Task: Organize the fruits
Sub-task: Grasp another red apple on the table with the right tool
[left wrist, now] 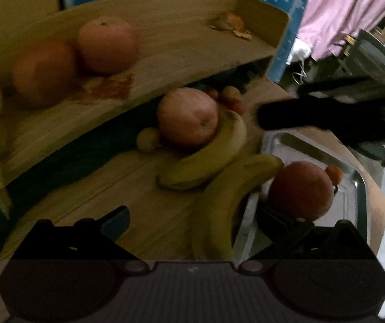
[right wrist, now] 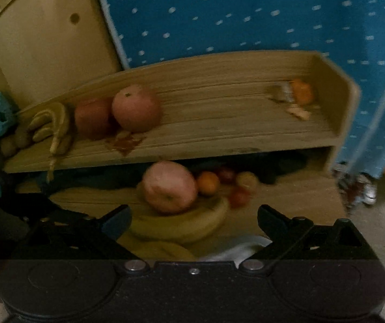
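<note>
On the wooden shelf (right wrist: 219, 123) two apples (right wrist: 135, 107) lie; bananas (left wrist: 208, 158) wait below. Both the left gripper (left wrist: 192, 220) and the right gripper (right wrist: 195, 215) are spread, empty.

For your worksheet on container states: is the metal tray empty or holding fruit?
Holding fruit: a round orange-red fruit sits inside the shiny metal tray, with a banana tip over its rim.

Both views are dim and yellow-tinted, softened by motion blur. Daylight enters at the far right of the left view, glinting off the metal tray (left wrist: 354, 177). Fisheye bends the wooden shelf (right wrist: 219, 123); corners are black.
</note>
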A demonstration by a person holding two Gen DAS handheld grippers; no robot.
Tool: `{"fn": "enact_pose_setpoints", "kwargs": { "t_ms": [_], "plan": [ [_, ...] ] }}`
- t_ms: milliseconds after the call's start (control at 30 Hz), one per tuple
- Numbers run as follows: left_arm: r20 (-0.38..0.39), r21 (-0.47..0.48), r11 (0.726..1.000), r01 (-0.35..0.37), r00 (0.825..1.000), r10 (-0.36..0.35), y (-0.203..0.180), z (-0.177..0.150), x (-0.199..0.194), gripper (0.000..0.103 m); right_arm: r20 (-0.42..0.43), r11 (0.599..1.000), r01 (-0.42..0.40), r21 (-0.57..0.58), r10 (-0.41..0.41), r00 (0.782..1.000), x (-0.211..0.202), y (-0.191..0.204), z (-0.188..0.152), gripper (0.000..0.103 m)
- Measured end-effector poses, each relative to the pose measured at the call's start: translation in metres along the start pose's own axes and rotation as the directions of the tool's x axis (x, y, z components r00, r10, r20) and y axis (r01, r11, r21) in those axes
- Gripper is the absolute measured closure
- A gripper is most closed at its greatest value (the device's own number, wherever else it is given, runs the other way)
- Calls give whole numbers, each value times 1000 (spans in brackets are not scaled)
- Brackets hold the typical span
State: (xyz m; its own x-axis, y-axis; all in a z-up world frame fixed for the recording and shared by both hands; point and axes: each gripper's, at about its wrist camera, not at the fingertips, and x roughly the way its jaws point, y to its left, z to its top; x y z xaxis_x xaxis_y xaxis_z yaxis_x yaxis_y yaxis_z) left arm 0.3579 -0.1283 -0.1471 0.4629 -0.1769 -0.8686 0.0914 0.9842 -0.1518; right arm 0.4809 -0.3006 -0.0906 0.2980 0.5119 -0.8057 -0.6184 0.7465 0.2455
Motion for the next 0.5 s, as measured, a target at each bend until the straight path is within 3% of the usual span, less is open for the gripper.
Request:
{"fn": "enact_pose_setpoints", "kwargs": {
  "t_ms": [167, 500],
  "plan": [
    [-27, 59, 998, 19, 999, -17, -10, 0, 9, 2, -61, 997, -77, 15, 78, 995, 33, 3, 8, 17],
    [-74, 116, 989, 90, 994, -82, -22, 2, 25, 39, -154, 994, -111, -17, 107, 982, 81, 11, 30, 24]
  ]
}}
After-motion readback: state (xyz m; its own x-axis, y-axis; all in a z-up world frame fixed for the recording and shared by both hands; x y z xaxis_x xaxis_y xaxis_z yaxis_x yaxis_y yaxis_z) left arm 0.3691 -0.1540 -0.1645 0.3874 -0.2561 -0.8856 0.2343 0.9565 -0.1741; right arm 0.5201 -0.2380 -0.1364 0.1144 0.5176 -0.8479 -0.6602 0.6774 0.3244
